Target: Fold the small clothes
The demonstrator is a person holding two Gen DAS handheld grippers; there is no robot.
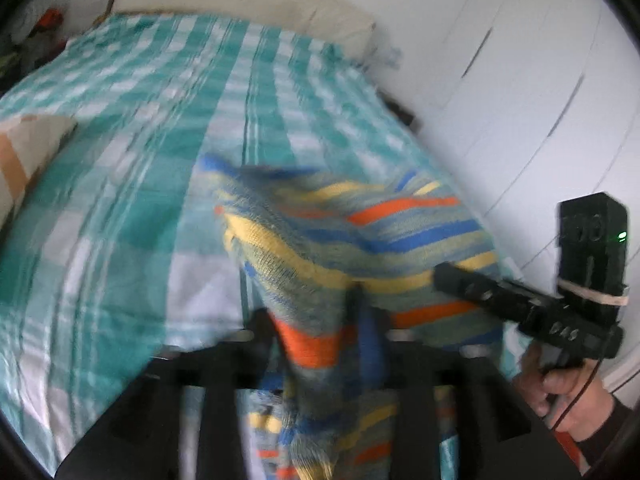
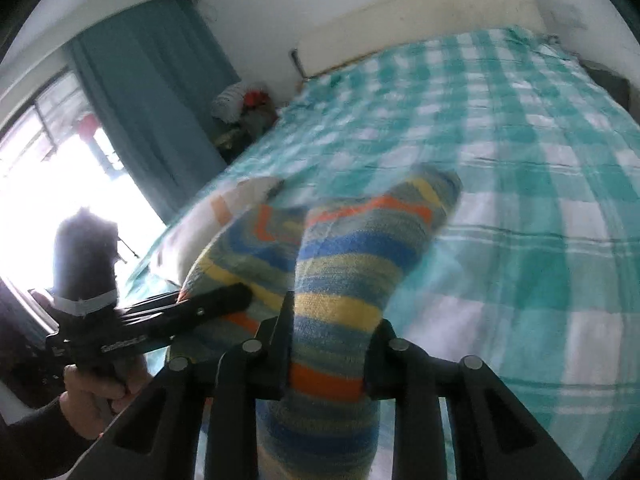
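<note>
The left hand-held gripper (image 1: 362, 320) pinches one end of the striped sock (image 1: 340, 232), and the right hand-held gripper (image 2: 332, 344) pinches the other, holding it up over the bed (image 1: 120, 160) so it can fold.

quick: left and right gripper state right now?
Left gripper: shut on the striped sock, lifted over the bed.
Right gripper: shut on the same striped sock.
</note>
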